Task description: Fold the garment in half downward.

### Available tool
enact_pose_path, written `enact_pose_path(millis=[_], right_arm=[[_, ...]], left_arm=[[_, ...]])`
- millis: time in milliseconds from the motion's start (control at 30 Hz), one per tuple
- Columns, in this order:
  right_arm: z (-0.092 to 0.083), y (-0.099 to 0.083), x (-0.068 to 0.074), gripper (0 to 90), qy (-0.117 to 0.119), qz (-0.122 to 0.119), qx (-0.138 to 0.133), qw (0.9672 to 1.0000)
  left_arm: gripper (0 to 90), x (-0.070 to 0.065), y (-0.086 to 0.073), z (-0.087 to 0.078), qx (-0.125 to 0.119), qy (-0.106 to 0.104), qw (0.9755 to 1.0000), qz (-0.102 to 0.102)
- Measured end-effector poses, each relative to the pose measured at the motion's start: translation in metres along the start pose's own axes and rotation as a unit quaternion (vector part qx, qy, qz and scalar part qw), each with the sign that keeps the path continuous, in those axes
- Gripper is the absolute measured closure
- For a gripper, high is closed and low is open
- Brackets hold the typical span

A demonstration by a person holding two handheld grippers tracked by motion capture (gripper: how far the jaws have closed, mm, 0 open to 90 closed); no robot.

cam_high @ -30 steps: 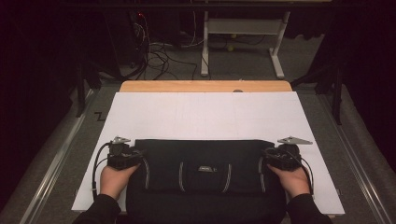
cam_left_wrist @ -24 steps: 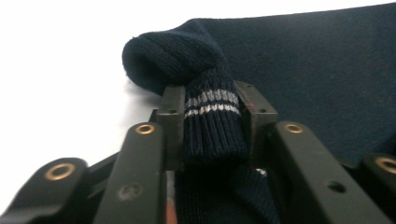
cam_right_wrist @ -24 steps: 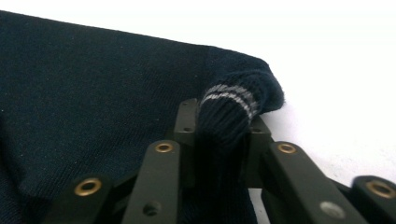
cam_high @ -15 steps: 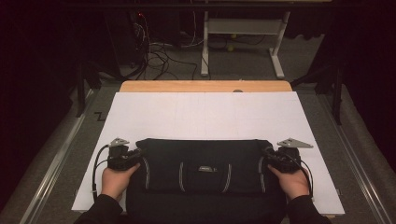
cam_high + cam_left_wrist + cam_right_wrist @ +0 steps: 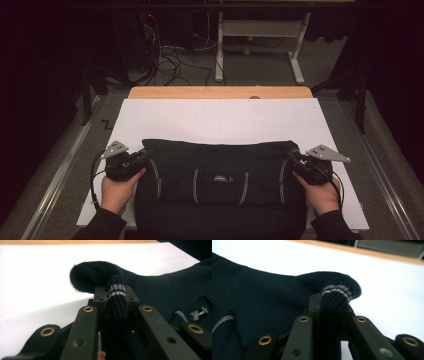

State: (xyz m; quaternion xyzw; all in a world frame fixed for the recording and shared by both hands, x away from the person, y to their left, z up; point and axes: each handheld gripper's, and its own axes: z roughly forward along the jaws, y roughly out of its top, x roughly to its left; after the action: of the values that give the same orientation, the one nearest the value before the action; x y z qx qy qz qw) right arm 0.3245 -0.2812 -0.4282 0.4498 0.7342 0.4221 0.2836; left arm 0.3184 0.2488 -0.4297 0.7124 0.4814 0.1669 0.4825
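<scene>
1. A dark navy sweater (image 5: 220,185) is laid folded on the near half of a white sheet (image 5: 220,120); it is found at 6 o'clock in the high view, with its near edge hanging over the front of the table (image 5: 220,92).

2. The left gripper (image 5: 142,156) is seen at 9 o'clock of the sweater, held in the person's left hand (image 5: 117,190). Its jaws have just been closing and are clamped on a bunched ribbed cuff (image 5: 115,297) marked with two pale stripes, as shown in the left gripper view.

3. The right gripper (image 5: 292,159) is seen at 3 o'clock of the sweater, held in the right hand (image 5: 322,195). Its jaws have likewise just been closing and are pinched on the matching striped cuff (image 5: 335,298), which is pressed between the pads in the right gripper view.

4. A small woven label (image 5: 220,178) is visible at the middle of the sweater, flanked by pale striped bands.

5. The far part of the sheet, toward 12 o'clock, is backed by the wooden table edge, beyond which a grey floor with cables (image 5: 170,57) and a white frame (image 5: 260,30) are seen.
</scene>
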Motion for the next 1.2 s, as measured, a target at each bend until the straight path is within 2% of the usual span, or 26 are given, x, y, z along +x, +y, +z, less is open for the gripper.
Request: enact_pose_path(millis=[133, 300, 500, 667, 767, 833, 933, 1100, 1200], right_arm=[[-0.001, 0.015, 0.0, 79.0, -0.005, -0.012, -0.013, 0.9998], [0.008, 0.028, -0.003, 79.0, -0.018, -0.024, -0.013, 0.9995], [0.027, 0.04, -0.012, 79.0, -0.018, -0.007, -0.018, 0.9996], [0.041, 0.052, -0.015, 78.9, -0.027, -0.014, -0.019, 0.9994], [0.047, 0.059, -0.021, 78.9, -0.028, -0.002, -0.021, 0.9994], [0.052, 0.064, -0.027, 78.8, -0.024, 0.01, -0.016, 0.9995], [0.057, 0.071, -0.033, 78.8, -0.029, 0.021, -0.022, 0.9991], [0.071, 0.082, -0.032, 78.8, -0.047, 0.004, -0.015, 0.9988], [0.085, 0.081, -0.031, 76.6, -0.055, 0.0, 0.009, 0.9984]], left_arm=[[74.8, 0.003, 0.011, 0.004, 0.0, 0.009, 0.9999, 0.007], [74.8, 0.009, 0.024, 0.015, 0.006, 0.024, 0.9997, 0.001], [74.8, 0.02, 0.039, 0.033, 0.018, 0.039, 0.9991, -0.001], [74.6, 0.024, 0.053, 0.044, 0.006, 0.051, 0.9987, 0.006], [74.6, 0.028, 0.065, 0.05, 0.008, 0.068, 0.9976, 0.009], [74.5, 0.03, 0.072, 0.053, 0.012, 0.074, 0.9971, 0.012], [74.4, 0.033, 0.08, 0.059, 0.014, 0.082, 0.9963, 0.021], [74.3, 0.041, 0.082, 0.074, 0.026, 0.091, 0.9955, 0.01], [73.3, 0.045, 0.075, 0.087, 0.049, 0.097, 0.994, -0.001]])
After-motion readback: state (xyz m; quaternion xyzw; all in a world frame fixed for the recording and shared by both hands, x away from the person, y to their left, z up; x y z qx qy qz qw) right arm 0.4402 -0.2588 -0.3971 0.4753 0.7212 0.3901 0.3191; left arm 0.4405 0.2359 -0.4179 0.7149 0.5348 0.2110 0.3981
